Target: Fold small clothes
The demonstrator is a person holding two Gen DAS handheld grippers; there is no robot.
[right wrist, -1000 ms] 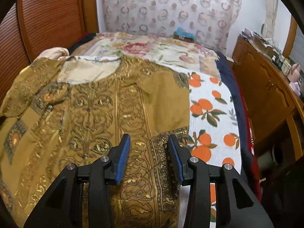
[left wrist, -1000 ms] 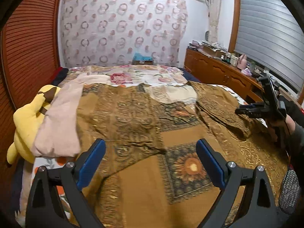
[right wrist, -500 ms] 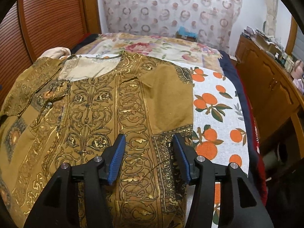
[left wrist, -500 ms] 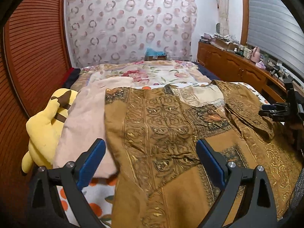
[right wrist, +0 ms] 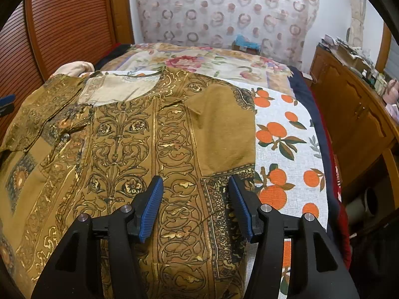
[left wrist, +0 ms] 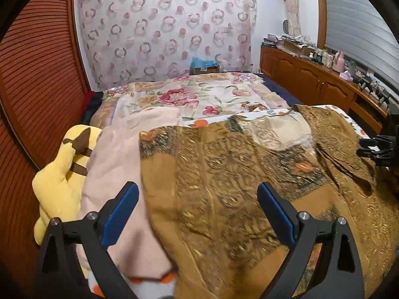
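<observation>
Left wrist view: left gripper point(left wrist: 198, 200) with jaws wide apart, gripping nothing, above the shirt point(left wrist: 237, 174) spread on the bed point(left wrist: 199, 97). Pink cloth point(left wrist: 119, 164) and yellow plush point(left wrist: 62, 172) beside the left jaw.

Right wrist view: right gripper point(right wrist: 195, 206), jaws opening, half apart, nothing pinched; shirt point(right wrist: 139, 137) directly beneath and ahead, its edge by the right jaw; orange-print sheet point(right wrist: 286, 134) beyond it.

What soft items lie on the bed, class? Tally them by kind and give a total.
Brown-gold patterned shirt: 1
Pale pink garment: 1
Yellow plush toy: 1
Floral bedcover: 1
Orange-print sheet: 1
Total: 5
</observation>
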